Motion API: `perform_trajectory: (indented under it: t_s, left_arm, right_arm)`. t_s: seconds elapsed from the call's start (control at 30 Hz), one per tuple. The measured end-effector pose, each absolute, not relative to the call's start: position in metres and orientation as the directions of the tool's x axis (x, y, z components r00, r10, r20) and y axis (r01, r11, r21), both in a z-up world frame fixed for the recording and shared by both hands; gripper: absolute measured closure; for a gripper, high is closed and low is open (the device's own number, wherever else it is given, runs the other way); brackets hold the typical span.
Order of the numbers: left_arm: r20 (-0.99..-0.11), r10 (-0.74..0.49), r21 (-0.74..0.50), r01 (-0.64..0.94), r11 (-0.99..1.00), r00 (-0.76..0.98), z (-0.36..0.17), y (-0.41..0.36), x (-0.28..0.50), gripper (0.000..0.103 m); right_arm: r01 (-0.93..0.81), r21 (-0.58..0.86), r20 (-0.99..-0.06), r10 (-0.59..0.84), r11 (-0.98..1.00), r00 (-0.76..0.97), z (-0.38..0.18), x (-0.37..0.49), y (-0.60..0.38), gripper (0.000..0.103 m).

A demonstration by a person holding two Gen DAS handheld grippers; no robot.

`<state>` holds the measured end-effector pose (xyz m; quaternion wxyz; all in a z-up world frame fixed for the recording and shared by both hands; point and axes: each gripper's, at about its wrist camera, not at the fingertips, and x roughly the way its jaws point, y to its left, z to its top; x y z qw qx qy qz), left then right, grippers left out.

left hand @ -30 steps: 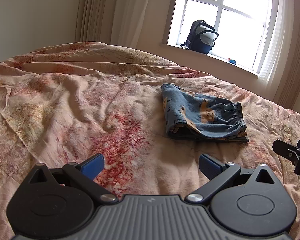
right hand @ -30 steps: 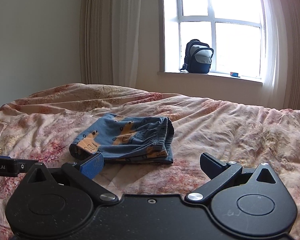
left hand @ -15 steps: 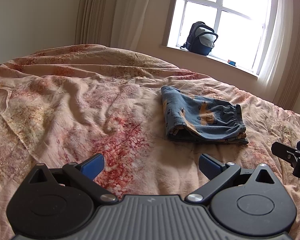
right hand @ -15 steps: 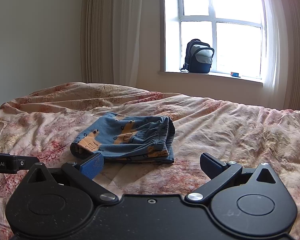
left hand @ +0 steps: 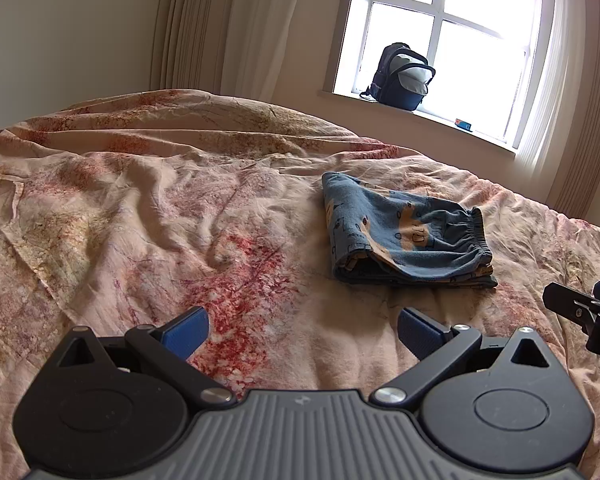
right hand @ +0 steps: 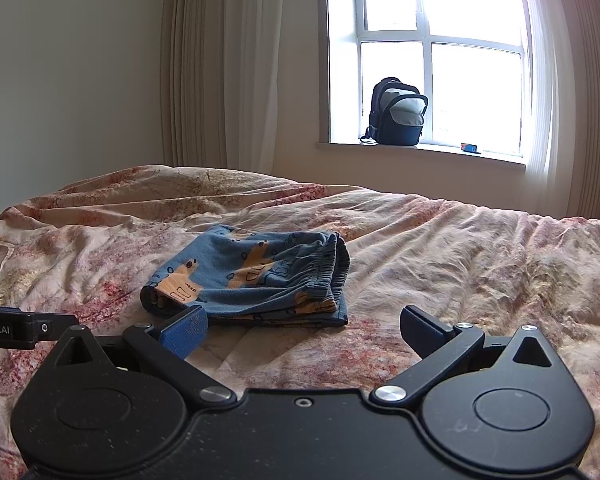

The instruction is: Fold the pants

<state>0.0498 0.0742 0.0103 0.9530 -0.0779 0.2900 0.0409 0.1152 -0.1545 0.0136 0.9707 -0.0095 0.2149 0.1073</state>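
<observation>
Folded pants (left hand: 404, 236) unmoved; both grippers slightly farther back.

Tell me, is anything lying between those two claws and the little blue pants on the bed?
Nothing visible. Only bare, wrinkled floral bedspread lies between the open left claw and the folded blue pants, and between the open right claw and them. The backpack sits far off on the windowsill.
</observation>
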Motion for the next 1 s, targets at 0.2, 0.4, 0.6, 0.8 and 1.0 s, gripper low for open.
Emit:
perform_trajectory:
  t_s: [0.2, 0.4, 0.6, 0.8, 1.0]
  left_arm:
    - [-0.559, 0.033, -0.125, -0.124, 0.984, 0.828, 0.0104, 0.0742, 0.0499, 0.0]
    - [-0.567, 0.032, -0.131, -0.128, 0.983, 0.823, 0.0108, 0.0748, 0.0511, 0.0]
    - [-0.622, 0.079, -0.116, -0.192, 0.975, 0.779, 0.0079, 0.0794, 0.0561, 0.0]
    - [-0.621, 0.089, -0.106, -0.196, 0.975, 0.779, 0.0084, 0.0807, 0.0561, 0.0]
    - [-0.622, 0.085, -0.095, -0.182, 0.979, 0.778, 0.0085, 0.0787, 0.0563, 0.0]
  right_arm:
    - [-0.212, 0.028, -0.418, 0.204, 0.977, 0.885, 0.0135, 0.1152, -0.1544, 0.001]
    - [-0.212, 0.029, -0.42, 0.205, 0.977, 0.884, 0.0128, 0.1152, -0.1549, 0.001]
    - [-0.214, 0.03, -0.421, 0.206, 0.976, 0.883, 0.013, 0.1155, -0.1549, 0.001]
    - [-0.215, 0.033, -0.42, 0.208, 0.976, 0.883, 0.0114, 0.1142, -0.1548, 0.001]
    - [-0.215, 0.033, -0.42, 0.208, 0.976, 0.883, 0.0117, 0.1143, -0.1549, 0.001]
